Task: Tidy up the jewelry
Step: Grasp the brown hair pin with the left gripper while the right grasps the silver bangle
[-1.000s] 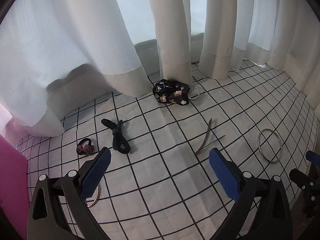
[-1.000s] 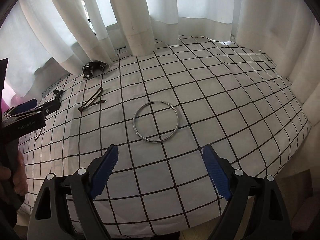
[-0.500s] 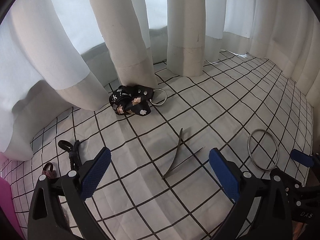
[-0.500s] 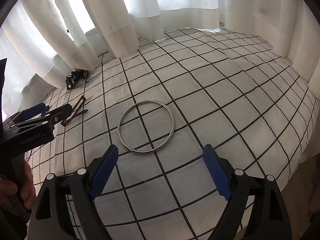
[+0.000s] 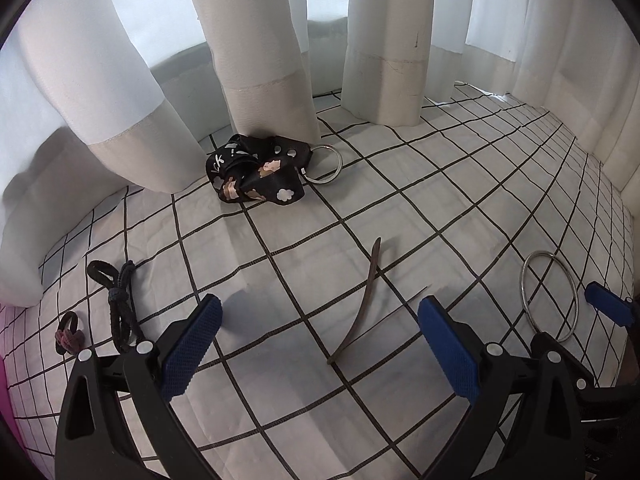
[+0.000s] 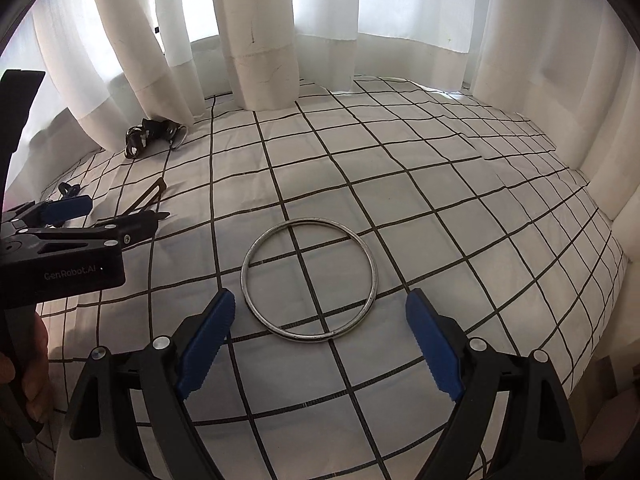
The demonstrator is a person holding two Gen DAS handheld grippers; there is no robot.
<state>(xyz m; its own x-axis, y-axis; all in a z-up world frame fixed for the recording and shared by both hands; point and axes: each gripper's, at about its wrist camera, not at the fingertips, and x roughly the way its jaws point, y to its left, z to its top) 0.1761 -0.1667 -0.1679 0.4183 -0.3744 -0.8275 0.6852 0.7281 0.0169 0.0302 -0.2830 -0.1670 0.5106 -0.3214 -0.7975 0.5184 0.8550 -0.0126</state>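
A brown two-pronged hair fork (image 5: 362, 312) lies on the checked sheet between the fingers of my left gripper (image 5: 320, 346), which is open and just above it. A large silver bangle (image 6: 310, 278) lies flat just ahead of my open right gripper (image 6: 316, 346); the same bangle (image 5: 549, 296) shows at the right in the left wrist view. A black floral scrunchie (image 5: 256, 174) with a small silver ring (image 5: 325, 163) beside it rests against the curtain. A black cord tie (image 5: 120, 304) and a small dark hair tie (image 5: 69, 334) lie at the left.
White curtains (image 5: 264, 52) hang down onto the white sheet with black grid lines (image 6: 440, 208) along its far side. A pink object (image 5: 4, 380) shows at the left edge. A hand (image 6: 28, 384) holds the left gripper's body at the left of the right wrist view.
Both grippers have moved forward and lower. The hair fork now sits between the left fingers, and the bangle lies closer to the right fingers. Both stay open.
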